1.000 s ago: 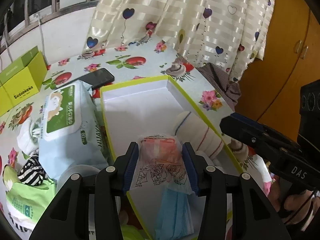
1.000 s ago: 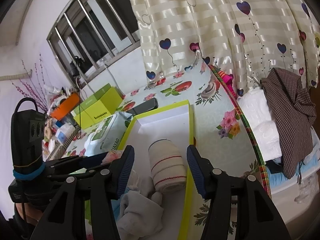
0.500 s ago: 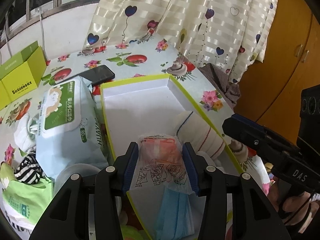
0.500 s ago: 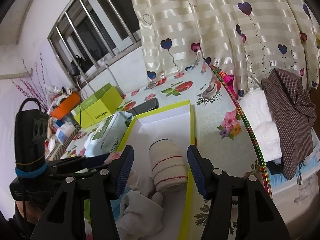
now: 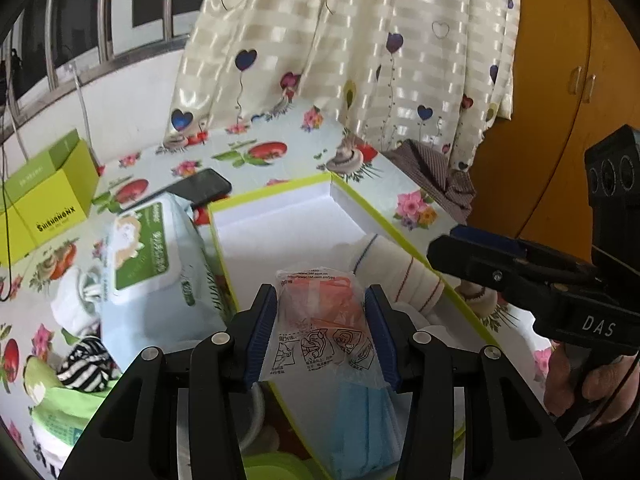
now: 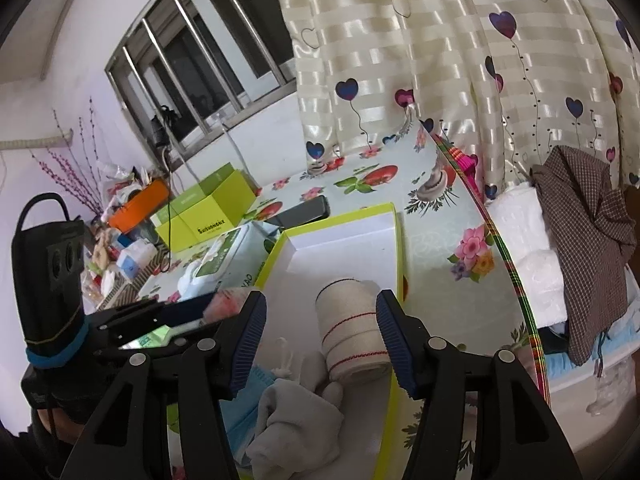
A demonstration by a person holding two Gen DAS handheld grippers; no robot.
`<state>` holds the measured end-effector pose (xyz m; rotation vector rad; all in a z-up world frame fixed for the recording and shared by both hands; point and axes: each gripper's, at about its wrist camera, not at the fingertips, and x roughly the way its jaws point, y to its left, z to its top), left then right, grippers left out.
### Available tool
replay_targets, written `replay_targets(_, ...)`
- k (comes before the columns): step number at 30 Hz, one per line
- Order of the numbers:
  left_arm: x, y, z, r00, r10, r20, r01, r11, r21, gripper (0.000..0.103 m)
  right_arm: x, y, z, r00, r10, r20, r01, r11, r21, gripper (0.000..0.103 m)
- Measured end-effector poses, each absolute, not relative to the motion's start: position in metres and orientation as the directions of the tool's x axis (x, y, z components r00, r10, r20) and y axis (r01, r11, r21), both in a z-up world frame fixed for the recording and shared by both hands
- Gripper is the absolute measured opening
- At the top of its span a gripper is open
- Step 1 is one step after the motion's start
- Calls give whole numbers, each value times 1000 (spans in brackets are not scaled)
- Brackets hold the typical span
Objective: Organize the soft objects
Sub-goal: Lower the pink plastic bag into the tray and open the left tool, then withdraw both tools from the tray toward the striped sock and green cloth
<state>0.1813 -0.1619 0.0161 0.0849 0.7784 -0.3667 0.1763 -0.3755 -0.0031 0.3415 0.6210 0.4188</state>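
The soft objects are split between the flower-print tablecloth (image 5: 280,128) and a white tray with a lime-green rim (image 5: 384,220) at its centre.

Left of the tray, from the left wrist view: a lime-green carton (image 5: 44,196) stands at the far left. Nearer lie a white cloth bundle (image 5: 76,304) and a black-and-white striped fabric item (image 5: 84,364). A pale-blue wet-wipes pack with a green lid (image 5: 152,264) lies just beside the tray's left wall. A black phone (image 5: 200,188) lies beyond the pack.

The left gripper (image 5: 320,332) is clenched on a clear packet with orange contents (image 5: 324,320); both blue pads press the packet's sides. A blue face mask (image 5: 360,424) hangs inside the same wrapping below the pads. The packet is over the near left corner of the tray.

Inside the tray, a rolled white bandage with red stripes (image 6: 352,336) lies against the right wall. A grey-white cloth (image 6: 296,424) lies at the near end, touching the roll.

The right gripper (image 6: 320,340) is released. Its pads stand on either side of the bandage roll, apart from it.

Right of the table, a brown checked cloth (image 6: 588,256) drapes over white bedding (image 6: 524,224).
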Motion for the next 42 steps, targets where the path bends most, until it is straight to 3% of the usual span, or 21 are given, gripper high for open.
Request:
replay_targets(10,178,-152,22,656,-334,-676,345,930,-125,47,163,-369,2,736,456,-501,-273,876,398,57)
replay_targets(14,178,-149,25,656,-343,-673,341,929,-142,61,157,-367,5,738,447,-507,-270,883,385,57)
replay_targets(31,144,-135,42,664,-376,-646,347,921,-180,61,128,-353,24,746,422,-515,-278,900,335,58)
replay_targets(42,95,-98,49,711,-336,-618,296,940,-171,61,98,-317,41,736,444,-512,-352,896,271,64)
